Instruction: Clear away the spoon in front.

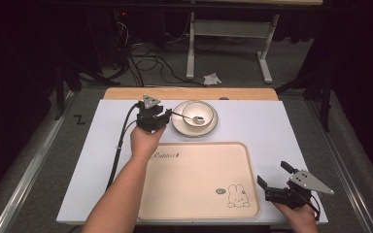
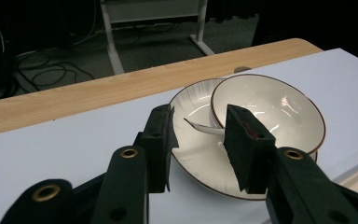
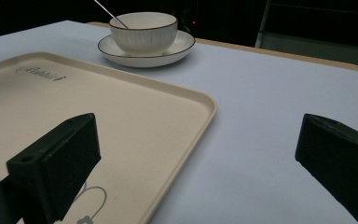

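Nearest, right hand-held gripper (image 1: 275, 181): jaws wide apart, empty, beside the beige plastic tray (image 1: 194, 194).
Left hand-held gripper (image 1: 168, 114): jaws part-open, gripping nothing, spoon handle tip beyond them.
Thin metal spoon (image 1: 188, 116): slim, silvery, leaning in the brown-rimmed white bowl (image 1: 198, 112).
Farthest, saucer (image 1: 179, 127): white, brown-edged, under the bowl on the surface (image 1: 267, 126).

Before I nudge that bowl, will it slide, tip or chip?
The bowl looks like glazed ceramic, so probably stiff, fairly heavy and chippable. It sits on a glossy plate, so a push may well slide it. The spoon leans over its rim and would likely swing or clatter. Its wide, low shape makes tipping unlikely.
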The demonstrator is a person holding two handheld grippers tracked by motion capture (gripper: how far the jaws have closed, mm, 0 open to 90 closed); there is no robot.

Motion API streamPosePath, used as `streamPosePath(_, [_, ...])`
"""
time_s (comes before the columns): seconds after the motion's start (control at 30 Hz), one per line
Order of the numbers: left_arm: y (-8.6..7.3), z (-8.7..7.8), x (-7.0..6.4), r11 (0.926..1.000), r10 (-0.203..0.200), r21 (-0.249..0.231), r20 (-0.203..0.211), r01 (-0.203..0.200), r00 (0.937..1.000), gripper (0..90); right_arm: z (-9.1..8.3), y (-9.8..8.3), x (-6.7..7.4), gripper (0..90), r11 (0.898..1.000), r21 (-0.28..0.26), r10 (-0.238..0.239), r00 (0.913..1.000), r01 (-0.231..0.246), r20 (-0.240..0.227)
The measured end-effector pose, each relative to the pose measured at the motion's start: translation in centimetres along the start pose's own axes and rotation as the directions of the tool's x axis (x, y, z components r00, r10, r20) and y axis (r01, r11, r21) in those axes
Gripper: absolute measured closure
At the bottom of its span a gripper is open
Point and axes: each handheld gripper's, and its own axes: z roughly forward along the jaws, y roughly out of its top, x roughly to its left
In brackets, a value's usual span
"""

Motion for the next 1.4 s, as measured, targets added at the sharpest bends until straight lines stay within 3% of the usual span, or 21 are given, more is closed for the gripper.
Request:
streamPosePath(0.17, [0.5,0.4,0.1,0.9998,-0.005,-0.018,-0.015,0.005,0.9999,65.6,-0.1,0.0,-0.2,0.5,1.0,-0.005,-0.007,1.0,0.007,0.002])
streamPosePath(0.27, [1.0,0.0,0.3,0.9987,-0.003,-0.051,-0.018,0.003,0.9998,79.9,-0.1,0.0,-0.2,0.5,1.0,-0.006,-0.007,1.0,0.007,0.001])
streamPosePath(0.3, [1.1,0.0,0.3,0.9986,0.008,-0.051,-0.04,-0.01,0.9992,87.8,-0.1,0.0,-0.2,0.5,1.0,-0.006,-0.008,1.0,0.008,0.0])
streamPosePath(0.33, [1.2,0.1,0.5,0.9989,0.006,-0.047,-0.052,-0.009,0.9986,90.0,0.0,0.0,-0.2,0.5,1.0,-0.005,-0.005,1.0,0.005,0.0])
streamPosePath(0.47, [1.1,0.9,1.4,0.9998,-0.015,-0.012,-0.073,0.014,0.9973,90.0,0.0,0.0,-0.1,0.5,1.0,-0.003,-0.005,1.0,0.005,-0.004])
streamPosePath(0.57, [0.8,1.4,1.4,1.0,-0.007,0.006,-0.044,0.007,0.999,90.0,0.0,0.0,0.0,0.5,1.0,-0.003,-0.001,1.0,0.001,-0.003])
streamPosePath(0.73, [0.4,1.3,0.2,0.9982,0.059,0.012,-0.006,-0.059,0.9982,90.0,0.1,-0.1,-0.2,0.5,1.0,0.001,-0.001,1.0,0.001,-0.001])
streamPosePath(1.0, [-0.3,-0.2,-2.1,0.9974,0.066,-0.03,0.047,-0.065,0.9967,90.0,0.0,0.1,0.0,0.5,1.0,-0.004,-0.007,1.0,0.007,-0.004])
streamPosePath(1.1, [-0.6,-0.9,-2.5,0.9962,0.066,-0.057,0.015,-0.065,0.9977,90.0,0.0,0.1,0.0,0.5,1.0,-0.006,-0.011,0.9999,0.011,-0.004])
streamPosePath(1.23, [-0.7,-1.2,-1.2,0.997,0.023,-0.073,-0.034,-0.025,0.9992,90.0,-0.1,0.1,0.2,0.5,1.0,-0.005,-0.006,1.0,0.006,-0.004])
streamPosePath(1.4, [-1.1,-0.7,-1.0,0.999,0.031,-0.032,-0.009,-0.031,0.9995,90.0,0.0,0.1,0.0,0.5,1.0,-0.003,-0.004,1.0,0.004,-0.004])
